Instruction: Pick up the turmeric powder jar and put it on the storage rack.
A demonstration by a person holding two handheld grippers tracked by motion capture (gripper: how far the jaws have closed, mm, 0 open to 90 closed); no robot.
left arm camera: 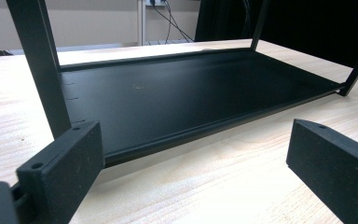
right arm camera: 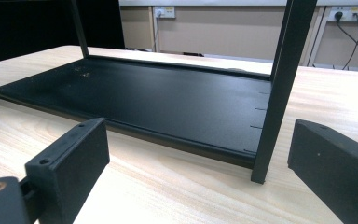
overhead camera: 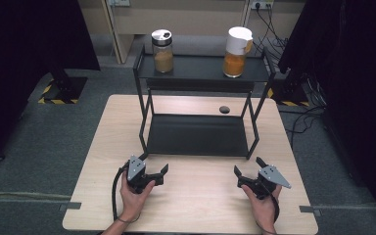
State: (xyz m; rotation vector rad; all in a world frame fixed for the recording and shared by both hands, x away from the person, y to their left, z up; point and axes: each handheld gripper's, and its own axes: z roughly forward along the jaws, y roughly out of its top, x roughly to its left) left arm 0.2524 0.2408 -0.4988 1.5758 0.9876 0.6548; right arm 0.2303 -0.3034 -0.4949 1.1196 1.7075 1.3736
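Note:
A black two-tier metal rack point(overhead camera: 198, 134) stands on the wooden table point(overhead camera: 98, 161). On its top shelf sit a glass jar of brown powder with a silver lid point(overhead camera: 162, 51) at the left and a white-lidded jar of orange powder point(overhead camera: 236, 52) at the right. My left gripper point(overhead camera: 152, 165) rests open near the rack's front left leg point(left arm camera: 42, 65), nothing between its jaws. My right gripper point(overhead camera: 247, 166) rests open near the front right leg point(right arm camera: 279, 88), also holding nothing. Both gripper views look across the bare lower shelf point(left arm camera: 182, 93) point(right arm camera: 158, 98).
A small dark hole point(overhead camera: 224, 109) marks the table behind the rack. Dark curtains hang at both sides, and cables point(overhead camera: 298, 122) trail on the grey floor at the right. Bare wood stretches between and in front of the two grippers.

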